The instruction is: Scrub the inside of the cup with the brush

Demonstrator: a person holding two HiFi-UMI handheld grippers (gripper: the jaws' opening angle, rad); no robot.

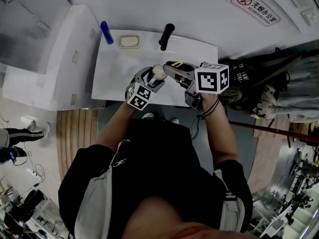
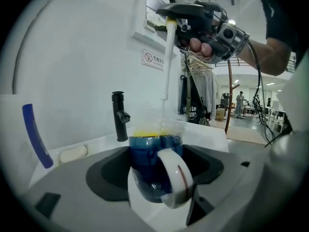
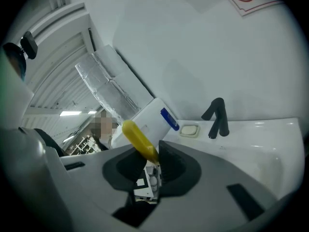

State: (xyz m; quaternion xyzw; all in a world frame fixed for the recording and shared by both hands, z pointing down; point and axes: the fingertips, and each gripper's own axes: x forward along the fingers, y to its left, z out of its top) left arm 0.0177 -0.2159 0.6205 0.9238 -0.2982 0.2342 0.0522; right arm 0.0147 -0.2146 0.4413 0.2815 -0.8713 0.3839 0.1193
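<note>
A blue cup (image 2: 153,166) with a white handle sits upright between the jaws of my left gripper (image 2: 157,173), which is shut on it above the white sink (image 1: 117,76). From above, the cup (image 1: 158,72) shows its pale inside in front of my left gripper (image 1: 152,76). My right gripper (image 1: 175,67) is shut on the brush, just right of the cup. The brush's white stem (image 2: 168,57) drops from my right gripper (image 2: 193,18) into the cup's mouth, where clear bristles (image 2: 161,125) spread over the rim. The yellow brush handle (image 3: 139,139) sticks up between the right jaws.
A black faucet (image 1: 166,36) stands at the sink's back edge, with a soap bar (image 1: 128,42) and a blue object (image 1: 106,32) to its left. A white appliance (image 1: 50,63) adjoins the sink's left side. A no-smoking sign (image 1: 255,6) hangs on the wall.
</note>
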